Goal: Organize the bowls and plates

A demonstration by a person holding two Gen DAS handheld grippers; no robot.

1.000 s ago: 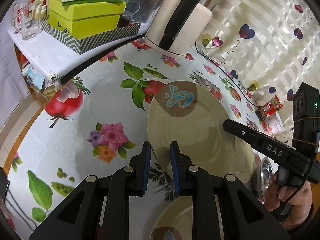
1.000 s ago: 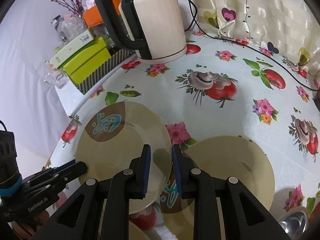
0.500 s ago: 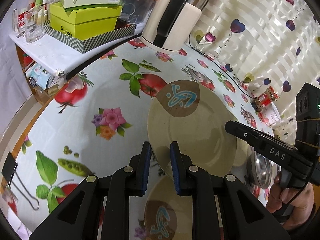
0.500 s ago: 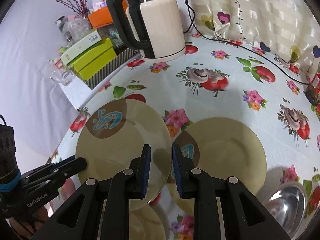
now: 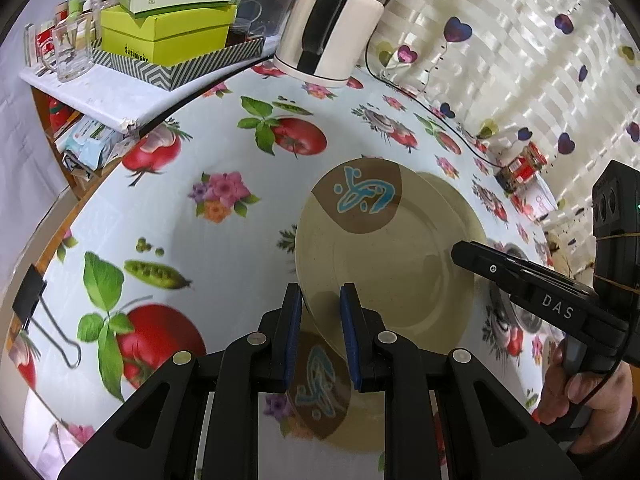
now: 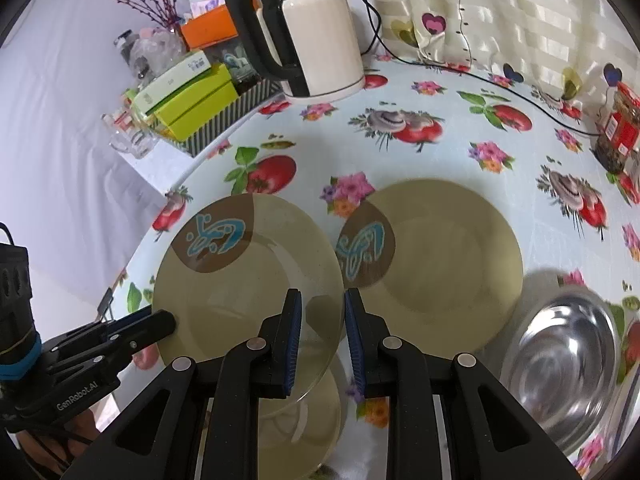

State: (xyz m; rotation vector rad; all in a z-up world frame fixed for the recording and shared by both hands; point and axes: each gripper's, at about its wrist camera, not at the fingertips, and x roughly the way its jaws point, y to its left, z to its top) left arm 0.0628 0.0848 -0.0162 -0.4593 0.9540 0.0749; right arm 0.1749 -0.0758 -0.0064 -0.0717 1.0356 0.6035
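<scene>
Carried plate [image 6: 248, 280] clamped in both grippers [image 5: 318, 336] [image 6: 320, 340] | below: plate [image 5: 324, 392] | right: plate [image 6: 436, 264], bowl [image 6: 560, 372] unstacked

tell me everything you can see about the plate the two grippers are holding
The held plate is round, glossy and beige, ceramic by its look, with a brown patch bearing a blue squiggle at its far rim. The left gripper and right gripper each clamp its near rim. It hangs above the tablecloth, overlapping two matching plates below.

Fruit-print table [image 6: 460, 92]: plates [image 6: 452, 260], bowl [image 6: 560, 364], kettle [image 6: 320, 36].
</scene>
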